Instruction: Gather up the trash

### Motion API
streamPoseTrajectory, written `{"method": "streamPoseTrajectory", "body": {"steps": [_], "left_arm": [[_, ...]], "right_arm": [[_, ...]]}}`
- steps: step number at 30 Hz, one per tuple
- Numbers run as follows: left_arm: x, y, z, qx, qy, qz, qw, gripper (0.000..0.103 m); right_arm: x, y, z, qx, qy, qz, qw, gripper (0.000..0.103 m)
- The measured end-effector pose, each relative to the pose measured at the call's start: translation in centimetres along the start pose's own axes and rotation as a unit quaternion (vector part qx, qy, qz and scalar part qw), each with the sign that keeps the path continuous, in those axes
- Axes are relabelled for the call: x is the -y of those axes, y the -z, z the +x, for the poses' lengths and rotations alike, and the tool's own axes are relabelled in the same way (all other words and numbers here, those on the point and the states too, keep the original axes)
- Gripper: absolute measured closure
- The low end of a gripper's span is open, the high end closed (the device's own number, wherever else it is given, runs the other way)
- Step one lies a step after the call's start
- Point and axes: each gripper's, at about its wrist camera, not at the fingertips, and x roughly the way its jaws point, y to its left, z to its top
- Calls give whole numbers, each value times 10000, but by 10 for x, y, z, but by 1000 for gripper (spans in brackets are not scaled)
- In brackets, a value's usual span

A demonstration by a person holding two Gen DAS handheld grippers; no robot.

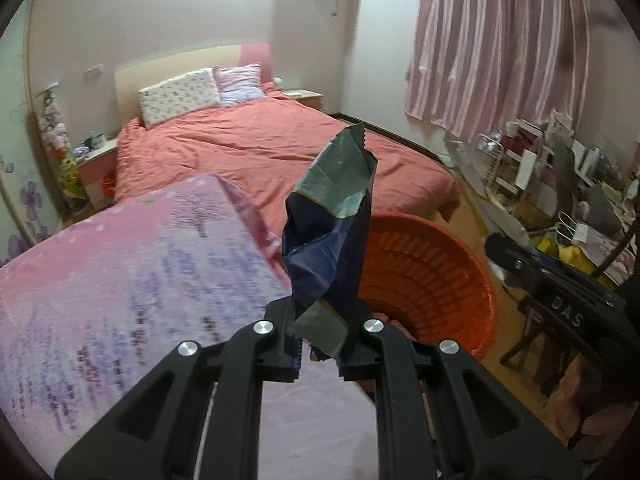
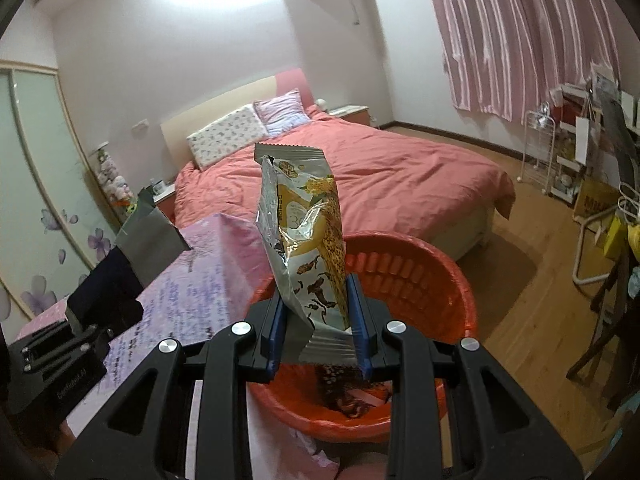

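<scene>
1. Left claw [image 1: 318, 346]: pinching the lower end of a dark blue wrapper [image 1: 332, 240]; wrapper stands upright between the pads, grey-lined mouth torn open at the top
2. Right claw [image 2: 318, 340]: pinching the bottom seal of a silver and yellow snack bag [image 2: 304, 248]; bag upright, top torn open
3. Position of right claw: over the near rim of the orange basket [image 2: 452, 280], the snack bag directly above its opening
4. Position of left claw: above the right edge of the worktop, which is covered with a pink printed cloth [image 1: 140, 280]; the basket sits just beyond that edge, so the blue wrapper is beside the basket's rim and not plainly over it
5. Basket contents: one dark patterned wrapper [image 2: 344, 392] already lies at the bottom; count of further pieces cannot be told
6. Done, as judged: at least one piece binned; two more picked up and carried to the basket
7. Left to do, as judged: release both held pieces into the basket; the visible part of the cloth shows no further trash, though much of it is blurred or hidden
</scene>
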Motion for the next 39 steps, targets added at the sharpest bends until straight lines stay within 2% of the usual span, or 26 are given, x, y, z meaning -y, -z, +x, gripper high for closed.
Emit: {"method": "streamPoseTrajectory", "body": {"steps": [5,10,15,19,23,26,28,30,32,35,37,39], "left_arm": [[23,1,32,-220,202,67,9995,89],[34,5,61,-438,290,174,9985,67],[29,12,78,-638,229,93,9977,55],[15,19,74,-643,116,-17,9979,50],[-4,25,49,-471,-35,-144,9988,36],[-16,33,22,-249,-227,-152,9993,23],[-25,39,1,-71,-485,-151,9987,11],[-34,47,-21,104,-770,-170,9968,6],[-47,56,-44,256,-1024,-224,9942,4],[-64,72,-74,366,-1501,-397,9872,4],[-76,85,-95,450,-1781,-579,9813,4],[-87,99,-116,566,-1819,-760,9787,4]], "right_arm": [[19,1,14,-185,28,212,9996,73],[32,4,33,-462,-90,415,9980,68],[34,9,41,-633,-59,459,9969,45],[29,12,31,-571,71,291,9979,34],[21,14,9,-344,316,61,9989,20],[17,13,-8,-205,454,-76,9987,18],[12,14,-20,-79,605,-201,9979,11],[3,17,-33,86,834,-349,9959,3],[-7,23,-48,214,1062,-563,9925,2],[-24,29,-66,90,1277,-736,9890,2],[-35,37,-82,46,1109,-795,9906,2],[-41,45,-97,126,884,-782,9929,2]]}}
